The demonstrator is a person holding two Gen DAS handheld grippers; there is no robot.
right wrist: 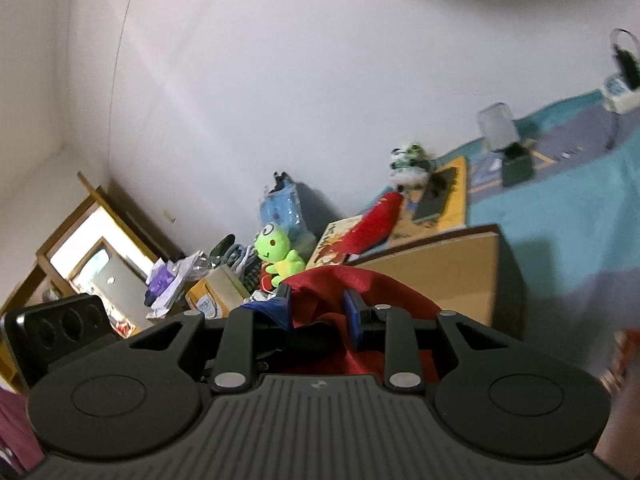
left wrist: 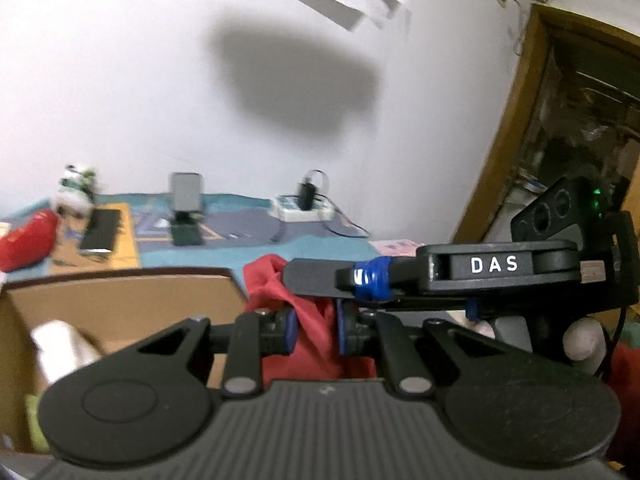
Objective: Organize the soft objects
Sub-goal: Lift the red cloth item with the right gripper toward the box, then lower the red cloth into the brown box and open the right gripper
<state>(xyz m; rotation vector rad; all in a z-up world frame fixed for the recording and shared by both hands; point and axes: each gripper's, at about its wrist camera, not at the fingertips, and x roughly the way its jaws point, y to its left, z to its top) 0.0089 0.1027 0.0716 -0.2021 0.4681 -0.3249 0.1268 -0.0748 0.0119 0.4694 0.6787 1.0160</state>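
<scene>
Red cloth [left wrist: 312, 320] pinched in both: L gripper [left wrist: 316, 330] jaws clamped tight, R gripper [right wrist: 318, 312] jaws gripping same, above cardboard box [left wrist: 120, 300].

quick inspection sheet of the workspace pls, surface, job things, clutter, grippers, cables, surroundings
surface: teal patterned bed cover, partly covered with things.
job's things: red cloth pinched between both grippers; open cardboard box just beside it; green frog plush, red pillow and white-green plush farther off.
clutter: dark tablet-like slab on an orange board, grey device on a stand, pile of bags and papers by the wall.
grippers: left gripper shut on the cloth; right gripper shut on the same cloth.
cables: power strip with a black plug and a cord trailing over the cover.
surroundings: white wall, wooden door frame.
</scene>
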